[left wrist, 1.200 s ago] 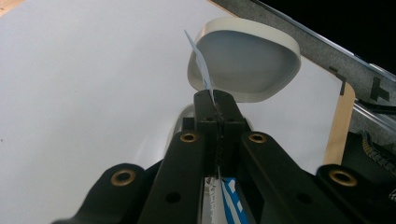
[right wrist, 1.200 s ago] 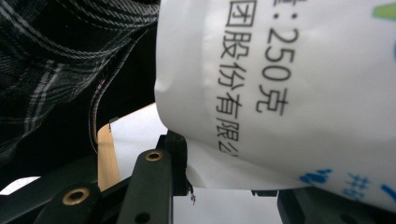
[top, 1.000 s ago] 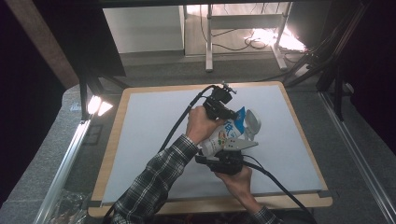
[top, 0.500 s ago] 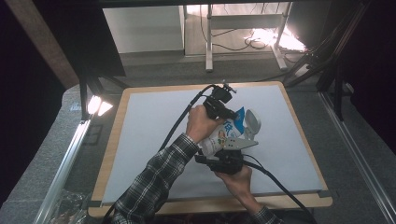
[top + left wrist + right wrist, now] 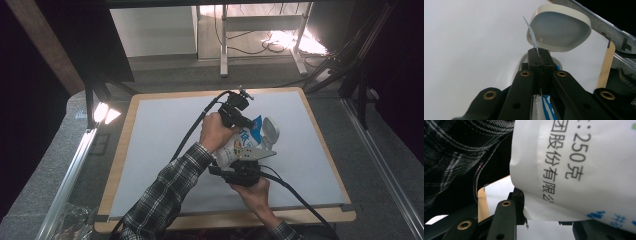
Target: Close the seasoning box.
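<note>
A: The worktop (image 5: 165,150) is a pale sheet with a wooden edge, and the pouch (image 5: 239,145) is held above its middle, a little to the right. Which way does it run?

B: Its long axis slants from near-left up to far-right. The blue top end points far-right, toward the white bowl (image 5: 269,131) just beside it. The white bottom end points near-left.

A: And the fingers?

B: The left gripper (image 5: 245,119) comes in from the far-left side and has its fingers (image 5: 540,62) pressed together on the thin blue top edge of the pouch, a sliver of which sticks up between them. The right gripper (image 5: 243,159) sits at the near end. Its fingers (image 5: 517,205) are clamped on the white bottom seam, one on either side of the fold.

A: Anything you can't make out?

B: In the high view the person's left hand (image 5: 216,132) covers part of the pouch. In the right gripper view the pouch is cut off at the picture's edges, and one finger is mostly hidden under it. A plaid sleeve (image 5: 165,195) shows near-left.
</note>
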### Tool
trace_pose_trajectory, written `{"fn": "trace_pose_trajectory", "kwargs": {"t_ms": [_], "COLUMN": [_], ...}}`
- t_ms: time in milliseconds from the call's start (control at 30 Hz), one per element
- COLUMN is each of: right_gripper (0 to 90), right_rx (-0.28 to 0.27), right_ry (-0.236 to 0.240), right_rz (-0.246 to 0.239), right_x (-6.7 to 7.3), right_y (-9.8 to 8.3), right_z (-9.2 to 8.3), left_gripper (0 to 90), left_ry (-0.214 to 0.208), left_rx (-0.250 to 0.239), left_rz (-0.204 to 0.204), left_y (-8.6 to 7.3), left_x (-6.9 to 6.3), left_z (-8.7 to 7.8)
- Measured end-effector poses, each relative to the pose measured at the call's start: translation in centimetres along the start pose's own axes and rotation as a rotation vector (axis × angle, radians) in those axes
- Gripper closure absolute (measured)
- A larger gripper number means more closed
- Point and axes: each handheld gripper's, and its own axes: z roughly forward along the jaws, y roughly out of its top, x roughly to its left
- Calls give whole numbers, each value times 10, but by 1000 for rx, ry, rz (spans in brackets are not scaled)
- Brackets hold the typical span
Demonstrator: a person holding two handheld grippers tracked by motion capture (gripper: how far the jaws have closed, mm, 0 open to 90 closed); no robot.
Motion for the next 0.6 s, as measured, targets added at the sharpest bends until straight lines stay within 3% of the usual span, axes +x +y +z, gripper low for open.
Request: {"fn": "trace_pose_trajectory", "kwargs": {"t_ms": [600], "right_gripper": [660], "right_rx": [-5], "right_ry": [2], "right_rz": [1], "right_x": [1], "right_y": [1], "right_z": [-1], "left_gripper": [899], "left_ry": [-3], "left_rx": [10], "left_rz": [0], "left_y": [1], "left_x": [0], "left_z": [1]}}
